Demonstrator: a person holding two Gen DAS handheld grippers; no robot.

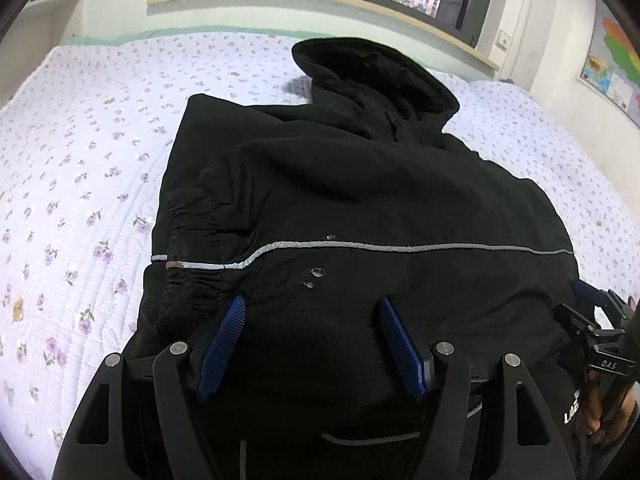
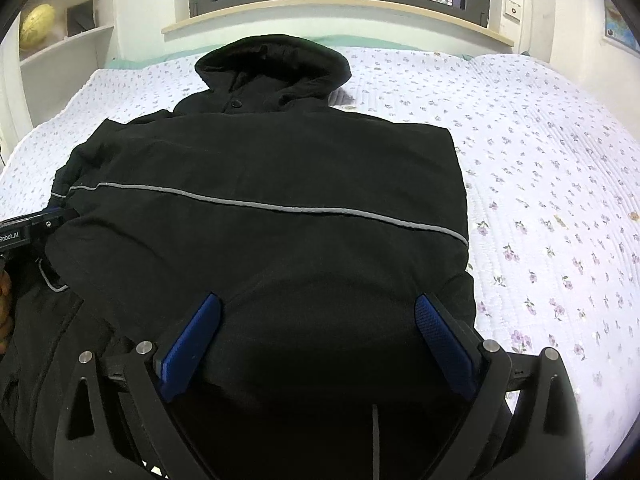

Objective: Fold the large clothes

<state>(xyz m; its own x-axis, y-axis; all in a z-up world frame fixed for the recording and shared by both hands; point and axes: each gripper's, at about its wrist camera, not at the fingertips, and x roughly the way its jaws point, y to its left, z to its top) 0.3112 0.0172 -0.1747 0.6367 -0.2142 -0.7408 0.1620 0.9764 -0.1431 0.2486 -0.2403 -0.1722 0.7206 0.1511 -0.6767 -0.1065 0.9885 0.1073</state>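
A large black hooded jacket point(image 1: 360, 200) with a thin grey reflective stripe point(image 1: 400, 247) lies on the bed, sleeves folded in, hood point(image 1: 372, 68) at the far end. It also shows in the right wrist view point(image 2: 280, 184), with its hood point(image 2: 272, 68) far. My left gripper point(image 1: 312, 304) is open, blue pads spread over the jacket's near left part, next to an elastic cuff point(image 1: 192, 240). My right gripper point(image 2: 316, 300) is open, pads spread over the jacket's near right part. The right gripper body shows in the left view point(image 1: 600, 328); the left one shows in the right view point(image 2: 24, 228).
The bed has a white quilt with small purple flowers point(image 1: 80, 184), also in the right wrist view point(image 2: 540, 200). A window and wooden sill point(image 2: 336, 12) stand behind the bed. Shelves with a yellow globe point(image 2: 36, 24) are at far left. A map point(image 1: 612, 68) hangs on the right wall.
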